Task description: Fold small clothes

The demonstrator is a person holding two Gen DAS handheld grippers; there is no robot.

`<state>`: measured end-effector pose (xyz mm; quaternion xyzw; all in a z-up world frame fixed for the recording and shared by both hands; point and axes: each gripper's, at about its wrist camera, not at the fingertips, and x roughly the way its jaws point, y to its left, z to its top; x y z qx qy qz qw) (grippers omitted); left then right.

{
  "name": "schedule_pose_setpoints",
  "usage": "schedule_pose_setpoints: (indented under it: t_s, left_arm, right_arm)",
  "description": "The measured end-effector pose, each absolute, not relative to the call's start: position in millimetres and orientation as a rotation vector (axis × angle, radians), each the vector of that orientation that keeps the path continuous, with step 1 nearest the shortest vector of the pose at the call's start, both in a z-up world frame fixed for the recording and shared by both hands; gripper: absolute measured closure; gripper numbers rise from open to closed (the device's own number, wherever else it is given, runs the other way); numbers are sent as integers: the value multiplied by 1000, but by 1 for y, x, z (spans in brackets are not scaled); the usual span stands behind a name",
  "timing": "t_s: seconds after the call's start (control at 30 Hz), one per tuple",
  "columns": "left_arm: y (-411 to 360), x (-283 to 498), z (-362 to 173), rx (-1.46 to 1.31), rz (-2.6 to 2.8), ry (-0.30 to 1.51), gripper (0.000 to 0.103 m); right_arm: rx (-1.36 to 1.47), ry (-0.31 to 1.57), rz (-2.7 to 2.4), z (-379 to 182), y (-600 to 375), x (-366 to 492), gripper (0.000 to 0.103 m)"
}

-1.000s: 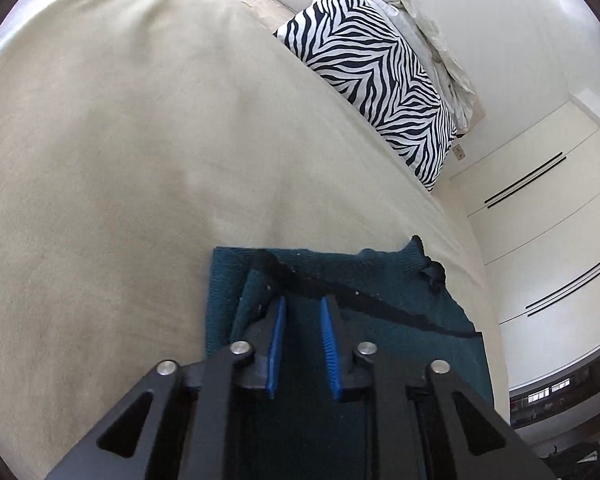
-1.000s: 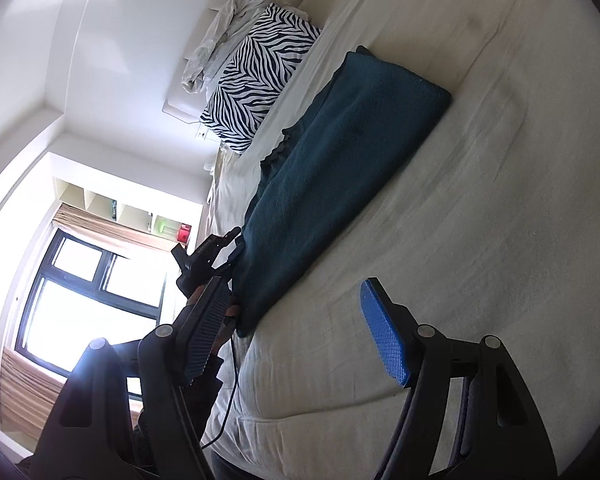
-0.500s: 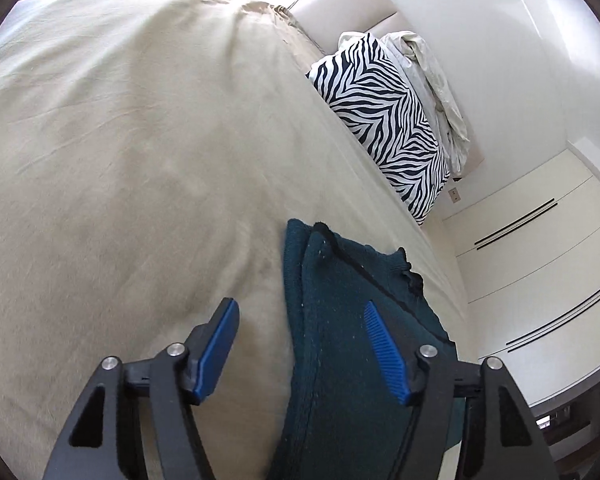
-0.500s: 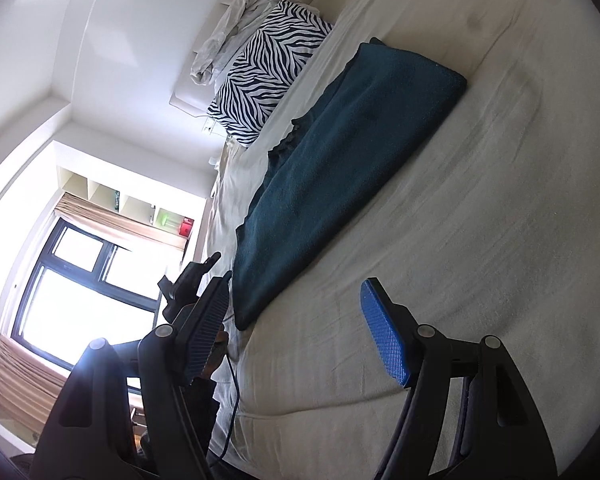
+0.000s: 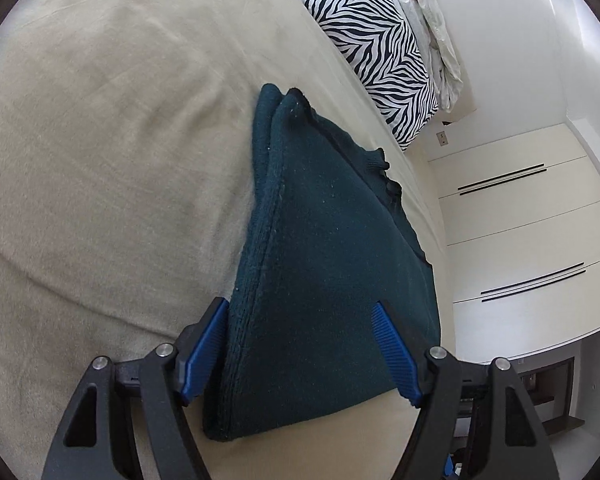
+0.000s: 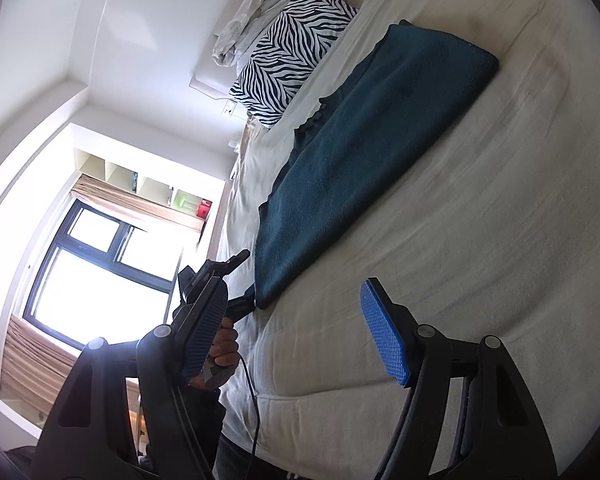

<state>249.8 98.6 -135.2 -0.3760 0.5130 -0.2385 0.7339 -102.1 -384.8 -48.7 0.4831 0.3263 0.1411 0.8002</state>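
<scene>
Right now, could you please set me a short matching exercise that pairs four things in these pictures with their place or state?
Things:
1. dark teal knitted garment
2. black-and-white zebra-striped pillow
3. crumpled pale cloth
4. right hand-held gripper

Places or states:
A. bunched against the white wall, behind the pillow
B. open over bare sheet, holding nothing
C. folded flat on the beige bedsheet
D. lying at the head of the bed

Pairs: 1-C, 2-D, 3-A, 4-B
</scene>
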Motion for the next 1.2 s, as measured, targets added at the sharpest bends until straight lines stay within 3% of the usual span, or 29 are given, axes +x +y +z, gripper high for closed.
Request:
schedule_pose_setpoints:
  t_s: [0.13,0.33,0.37,0.4,0.43,0.63,0.87,0.97,1.2]
  left_arm:
    - [107,265,-148,-971,-553,1153,32]
    - [85,268,-143,-852,-590,1194,48]
    - [85,269,-146,-864,-590,1203,61]
    - [86,269,-151,-878,-588,1214,82]
    - [87,268,-155,-886,-581,1222,90]
    - [96,261,-151,-924,-586,1167,90]
    - [93,262,-138,-896,-583,1143,90]
    - [84,262,-130,-868,-582,1133,90]
    - [41,266,-88,-767,-612,1098,90]
  right_arm:
    - [1003,715,381,-33,-370,-74,35]
    - [893,766,493,0,-328,3,35]
    - [872,784,505,3,-318,19,35]
    - [846,800,516,7,-307,35,35]
    - [821,822,538,8,-296,52,35]
    - [811,978,604,-20,-245,156,35]
    - [925,1131,567,-94,-241,244,35]
    - [985,1140,579,-124,-253,256,38]
    - [1028,1132,645,-125,-266,262,38]
